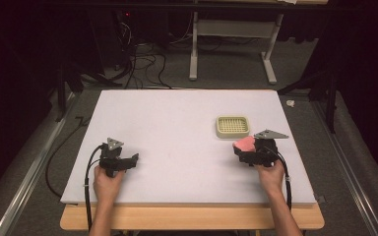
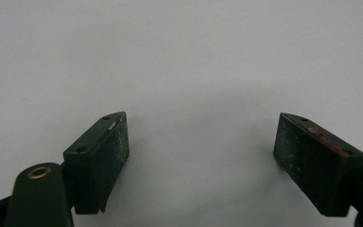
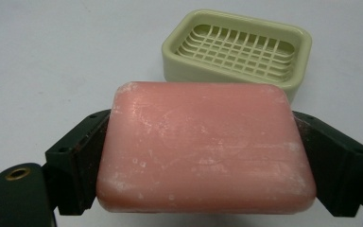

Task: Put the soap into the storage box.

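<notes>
White foam board covers the table [image 1: 177, 147], which stands on a grey carpeted floor with a dark backdrop, loose cables and a white stand behind it. We note a wooden edge along the near side of the table.

We find the right gripper [image 1: 243, 150] at the right of the board, held in the person's right hand [image 1: 270, 174]. Its jaws press on the two short ends of a pink bar of soap [image 3: 205, 149], which sits flat between them and is lifted clear of the board. We see white scuffs on the soap's top face. A pale green soap dish [image 3: 238, 47] with a grid insert rests on the board just beyond the soap; in the high view the dish [image 1: 232, 127] lies near the gripper, apart from it.

We find the left gripper [image 1: 128, 162] at the left of the board, well apart from the dish, held in the left hand [image 1: 107, 184]. Its jaws stand spread wide with bare board between them. We observe a reddish smear on one pad [image 2: 316, 135].
</notes>
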A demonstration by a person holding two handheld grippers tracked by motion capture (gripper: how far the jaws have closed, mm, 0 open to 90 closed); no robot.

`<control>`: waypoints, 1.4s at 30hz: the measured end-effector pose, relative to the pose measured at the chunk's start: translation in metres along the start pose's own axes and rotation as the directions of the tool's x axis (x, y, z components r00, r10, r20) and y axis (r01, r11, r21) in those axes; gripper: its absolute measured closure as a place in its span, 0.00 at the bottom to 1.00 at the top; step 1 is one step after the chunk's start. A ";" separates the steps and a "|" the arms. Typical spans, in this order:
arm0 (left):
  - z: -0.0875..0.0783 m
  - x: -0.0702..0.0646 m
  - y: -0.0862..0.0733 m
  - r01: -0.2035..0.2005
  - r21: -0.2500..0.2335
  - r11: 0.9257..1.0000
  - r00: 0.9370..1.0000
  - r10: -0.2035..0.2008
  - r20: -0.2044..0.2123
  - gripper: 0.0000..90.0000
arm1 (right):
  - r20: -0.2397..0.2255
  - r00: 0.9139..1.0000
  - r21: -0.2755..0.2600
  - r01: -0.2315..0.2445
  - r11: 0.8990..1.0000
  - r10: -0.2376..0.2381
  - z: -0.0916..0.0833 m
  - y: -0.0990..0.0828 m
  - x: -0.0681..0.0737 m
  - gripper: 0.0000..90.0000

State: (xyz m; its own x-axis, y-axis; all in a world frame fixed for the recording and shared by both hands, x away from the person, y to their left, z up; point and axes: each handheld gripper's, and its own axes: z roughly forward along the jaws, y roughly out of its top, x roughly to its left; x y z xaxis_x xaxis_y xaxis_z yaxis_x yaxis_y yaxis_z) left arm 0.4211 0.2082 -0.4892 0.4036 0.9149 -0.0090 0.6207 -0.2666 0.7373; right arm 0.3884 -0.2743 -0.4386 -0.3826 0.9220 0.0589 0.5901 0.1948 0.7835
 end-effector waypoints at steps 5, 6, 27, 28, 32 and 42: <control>0.000 0.000 0.000 0.000 0.000 1.000 1.000 0.000 0.000 0.22 | -0.011 1.000 -0.009 -0.018 1.000 0.018 0.002 0.002 -0.003 0.15; 0.000 0.000 0.000 0.000 0.000 1.000 1.000 0.000 0.000 0.22 | -0.011 1.000 -0.008 -0.019 1.000 0.019 0.002 0.002 -0.003 0.15; 0.000 0.000 0.000 0.000 0.000 1.000 1.000 0.000 0.000 0.22 | -0.019 1.000 -0.002 -0.021 1.000 0.021 0.005 0.021 -0.010 0.15; 0.000 0.000 0.000 0.000 0.000 1.000 1.000 0.000 0.000 0.22 | -0.016 1.000 -0.002 -0.017 1.000 0.017 0.006 0.023 -0.010 0.15; 0.000 0.000 0.000 0.000 0.000 1.000 1.000 0.000 0.000 0.22 | -0.015 1.000 -0.007 -0.013 1.000 0.013 0.009 0.031 -0.011 0.15; 0.000 0.000 0.000 0.001 0.000 1.000 1.000 -0.001 0.000 0.22 | -0.021 1.000 0.017 0.002 1.000 -0.001 0.021 0.042 -0.010 0.15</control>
State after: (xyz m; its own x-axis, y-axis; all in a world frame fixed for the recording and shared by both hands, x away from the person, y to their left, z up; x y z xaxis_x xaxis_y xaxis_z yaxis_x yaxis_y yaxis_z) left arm 0.4211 0.2083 -0.4892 0.4036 0.9149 -0.0098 0.6211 -0.2661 0.7372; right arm 0.4318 -0.2680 -0.4187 -0.3984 0.9145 0.0709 0.6015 0.2021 0.7729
